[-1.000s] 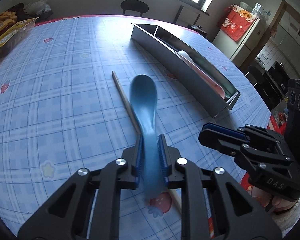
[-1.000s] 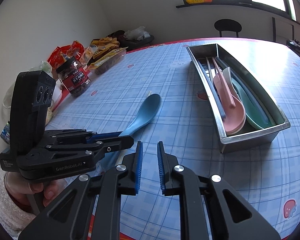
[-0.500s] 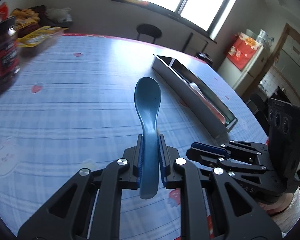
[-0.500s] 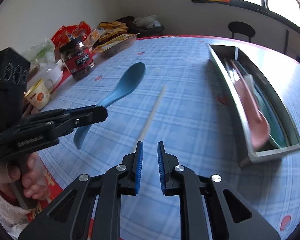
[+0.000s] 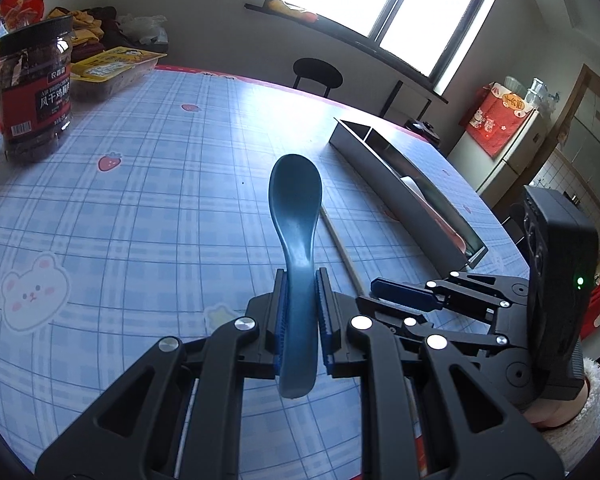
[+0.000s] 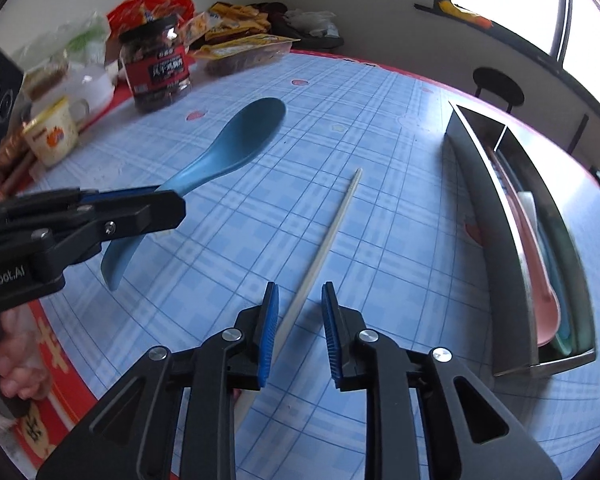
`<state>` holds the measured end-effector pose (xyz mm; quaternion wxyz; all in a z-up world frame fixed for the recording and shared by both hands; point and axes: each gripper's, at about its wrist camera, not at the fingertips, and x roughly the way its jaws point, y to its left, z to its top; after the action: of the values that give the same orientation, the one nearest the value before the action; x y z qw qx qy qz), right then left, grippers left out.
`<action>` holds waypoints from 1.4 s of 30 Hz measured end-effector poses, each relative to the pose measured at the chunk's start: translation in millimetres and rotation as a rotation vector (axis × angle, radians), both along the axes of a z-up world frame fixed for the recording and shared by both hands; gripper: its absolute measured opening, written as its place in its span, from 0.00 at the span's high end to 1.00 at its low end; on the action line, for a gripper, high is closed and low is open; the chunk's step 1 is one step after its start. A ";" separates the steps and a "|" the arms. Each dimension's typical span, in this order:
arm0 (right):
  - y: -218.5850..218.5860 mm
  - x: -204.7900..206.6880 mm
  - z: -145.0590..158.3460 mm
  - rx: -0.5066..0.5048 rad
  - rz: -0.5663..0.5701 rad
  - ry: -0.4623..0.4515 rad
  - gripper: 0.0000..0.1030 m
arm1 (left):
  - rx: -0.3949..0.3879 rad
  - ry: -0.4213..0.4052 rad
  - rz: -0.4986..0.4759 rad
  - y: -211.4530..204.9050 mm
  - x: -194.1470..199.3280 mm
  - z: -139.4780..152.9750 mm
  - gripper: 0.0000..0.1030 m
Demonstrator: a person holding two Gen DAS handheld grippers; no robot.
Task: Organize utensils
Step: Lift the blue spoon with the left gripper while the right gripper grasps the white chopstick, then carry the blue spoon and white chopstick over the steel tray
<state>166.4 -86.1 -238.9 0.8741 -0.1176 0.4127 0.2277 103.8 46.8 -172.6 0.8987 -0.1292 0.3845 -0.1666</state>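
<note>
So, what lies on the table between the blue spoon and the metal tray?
One chopstick on bare tablecloth, between the blue spoon and the metal tray; right wrist view.

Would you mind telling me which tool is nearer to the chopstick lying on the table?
Right. The right tool is open directly over the chopstick, its near end between the fingers. The left tool, shut on the blue spoon, is off to its left, raised.

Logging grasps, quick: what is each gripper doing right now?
Left gripper: shut on the blue spoon.
Right gripper: open, holding nothing, chopstick lying between its fingers.
</note>
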 end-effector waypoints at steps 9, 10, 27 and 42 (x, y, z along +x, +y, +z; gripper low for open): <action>-27.8 0.2 -0.3 0.047 -0.063 -0.018 0.94 | -0.016 0.002 0.011 4.9 -0.4 -4.3 0.83; -30.8 -1.3 1.6 0.065 -0.066 -0.030 0.94 | -0.016 0.003 0.014 4.7 -1.0 -4.9 0.83; -86.8 -14.4 31.2 0.382 -0.087 -0.093 0.94 | -0.088 -0.005 0.073 -1.0 1.3 26.5 0.83; -191.8 49.6 68.8 0.447 -0.155 -0.178 0.94 | -0.188 0.030 0.049 -102.8 58.1 63.9 0.83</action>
<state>216.0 -277.9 -170.2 0.9260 0.0910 0.2814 0.2345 161.9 -55.9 -108.7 0.8806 -0.2250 0.3771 -0.1780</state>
